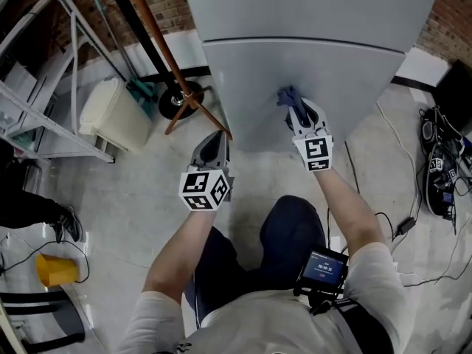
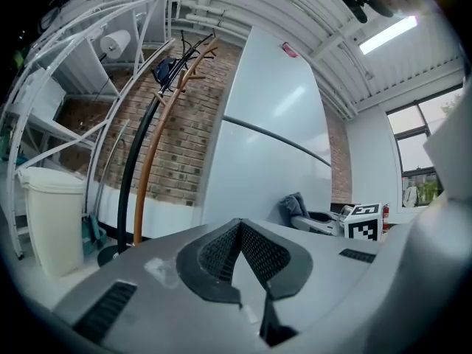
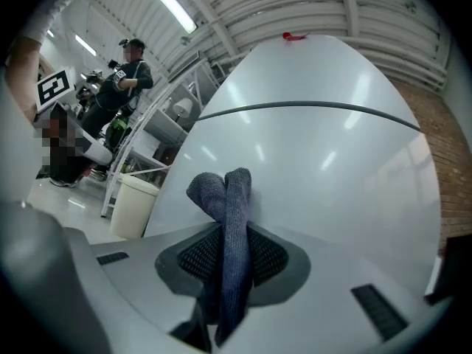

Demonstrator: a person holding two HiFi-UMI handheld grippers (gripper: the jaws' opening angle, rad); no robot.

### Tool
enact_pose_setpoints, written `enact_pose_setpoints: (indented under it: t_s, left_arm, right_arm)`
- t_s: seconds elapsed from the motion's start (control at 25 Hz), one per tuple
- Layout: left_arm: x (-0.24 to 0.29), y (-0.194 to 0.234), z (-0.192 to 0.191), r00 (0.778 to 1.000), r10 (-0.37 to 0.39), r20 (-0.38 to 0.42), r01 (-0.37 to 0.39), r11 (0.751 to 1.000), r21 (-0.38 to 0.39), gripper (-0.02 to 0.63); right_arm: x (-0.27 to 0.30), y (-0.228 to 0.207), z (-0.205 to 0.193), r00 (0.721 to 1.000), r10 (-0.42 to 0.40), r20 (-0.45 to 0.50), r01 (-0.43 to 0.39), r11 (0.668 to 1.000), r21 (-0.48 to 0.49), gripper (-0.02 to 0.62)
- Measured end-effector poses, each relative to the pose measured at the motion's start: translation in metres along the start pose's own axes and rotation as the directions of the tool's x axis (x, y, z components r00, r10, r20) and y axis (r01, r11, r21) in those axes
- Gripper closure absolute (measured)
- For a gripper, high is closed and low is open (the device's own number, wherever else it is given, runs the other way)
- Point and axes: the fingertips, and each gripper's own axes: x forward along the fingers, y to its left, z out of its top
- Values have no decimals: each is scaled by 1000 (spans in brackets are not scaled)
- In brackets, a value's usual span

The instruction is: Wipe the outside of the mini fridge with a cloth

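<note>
- Mini fridge: pale grey, two doors parted by a dark seam, standing on the floor against a brick wall.
- Cloth: blue-grey knit, folded, its bunched end pressed against the lower door just below the seam.
- Right tongs: clamped on the cloth, which runs down between both pads; tips held up to the fridge front.
- Left tongs: closed, pads meeting at the tips, nothing between them; held off the fridge, near its lower left corner.
- Coat stand: curved brown and black poles, just left of the fridge.
- White bin: on the floor left of the stand, beside a metal rack.
- Cables: a dark tangle on the floor right of the fridge.
</note>
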Motion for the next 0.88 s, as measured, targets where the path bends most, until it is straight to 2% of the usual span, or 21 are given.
enact_pose_setpoints:
  t_s: [0.36, 0.68, 0.88]
  left_arm:
    - [27, -40, -11, 998, -53, -14, 53, 999, -5, 603]
    - [47, -67, -20, 996, -86, -30, 86, 996, -5, 603]
    - [52, -80, -27, 995, -93, -40, 93, 996, -4, 603]
  right_arm:
    - [-38, -74, -32, 991, -124, -44, 126, 990, 59, 508]
    - [-70, -140, -64, 966, -237, -103, 247, 963, 105, 508]
    - [-84, -166, -79, 954, -271, -128, 287, 951, 120, 509]
